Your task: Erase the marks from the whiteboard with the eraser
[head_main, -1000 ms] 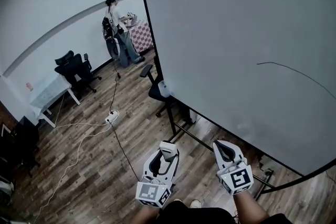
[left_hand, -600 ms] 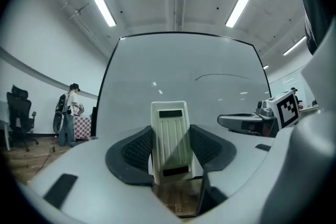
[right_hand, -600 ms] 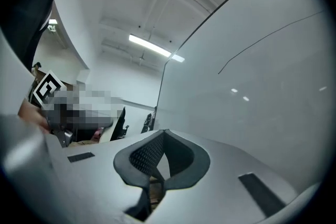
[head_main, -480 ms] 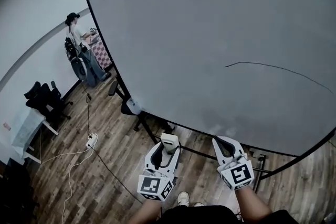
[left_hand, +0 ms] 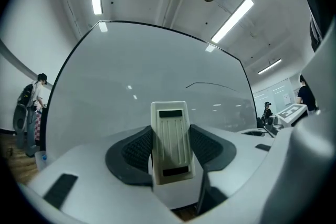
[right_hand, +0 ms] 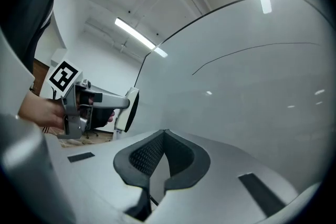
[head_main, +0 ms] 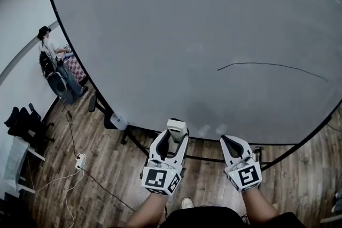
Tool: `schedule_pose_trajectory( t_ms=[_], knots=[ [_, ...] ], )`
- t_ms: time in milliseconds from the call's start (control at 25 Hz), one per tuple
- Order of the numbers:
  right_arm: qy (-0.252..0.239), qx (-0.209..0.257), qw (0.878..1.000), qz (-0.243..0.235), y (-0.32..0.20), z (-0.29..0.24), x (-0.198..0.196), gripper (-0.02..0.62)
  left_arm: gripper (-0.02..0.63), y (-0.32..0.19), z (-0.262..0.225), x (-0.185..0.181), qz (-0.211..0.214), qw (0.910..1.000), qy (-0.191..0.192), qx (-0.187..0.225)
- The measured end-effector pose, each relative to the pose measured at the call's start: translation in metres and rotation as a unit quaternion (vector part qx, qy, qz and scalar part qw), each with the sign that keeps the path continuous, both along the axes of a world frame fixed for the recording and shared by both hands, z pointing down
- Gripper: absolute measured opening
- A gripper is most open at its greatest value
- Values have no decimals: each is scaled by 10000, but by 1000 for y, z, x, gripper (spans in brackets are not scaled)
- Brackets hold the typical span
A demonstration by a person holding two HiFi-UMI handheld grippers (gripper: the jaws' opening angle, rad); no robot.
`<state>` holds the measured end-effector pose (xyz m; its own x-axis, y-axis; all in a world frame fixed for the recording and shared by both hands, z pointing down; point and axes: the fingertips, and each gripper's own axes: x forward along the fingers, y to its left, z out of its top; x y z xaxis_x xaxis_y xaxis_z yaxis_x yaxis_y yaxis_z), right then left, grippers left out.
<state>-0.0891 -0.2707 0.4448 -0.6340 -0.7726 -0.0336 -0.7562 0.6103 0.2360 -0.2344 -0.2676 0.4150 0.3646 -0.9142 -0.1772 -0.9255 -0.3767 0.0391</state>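
A large whiteboard on a black stand fills the head view, with one long thin black mark curving across its right half. My left gripper is shut on a pale rectangular eraser, held upright just below the board's lower edge. The same eraser shows between the left jaws in the head view. My right gripper is shut with nothing in it, its tips meeting. The mark lies above and right of the eraser; it is also in the right gripper view as a curved line.
A wooden floor lies below. A person stands at far left by a checkered table. Black office chairs and a white power strip with trailing cables sit at lower left. The board's stand feet reach toward me.
The view has swung left-to-right so the whiteboard now fills the frame, and the mark sits nearer the centre. Both grippers stay low in front, the left still holding the eraser.
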Motion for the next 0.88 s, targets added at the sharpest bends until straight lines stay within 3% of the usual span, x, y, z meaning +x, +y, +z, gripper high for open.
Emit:
schedule_pose_trajectory(
  t_ms=[200,400,600,880],
  knots=[
    [-6,129,9990,425,-2,-5,4,18,241,-22,-16,11,404,9987,-202,218],
    [-1,318,9971,689,-2,-16,6,18,241,-36,-38,16,515,9973,-241,456],
    [-18,506,9961,721,-7,-29,8,18,239,-57,-68,20,364,9969,-216,657],
    [1,617,9958,674,-15,-40,30,18,239,-82,-106,27,-262,9953,-195,907]
  ],
)
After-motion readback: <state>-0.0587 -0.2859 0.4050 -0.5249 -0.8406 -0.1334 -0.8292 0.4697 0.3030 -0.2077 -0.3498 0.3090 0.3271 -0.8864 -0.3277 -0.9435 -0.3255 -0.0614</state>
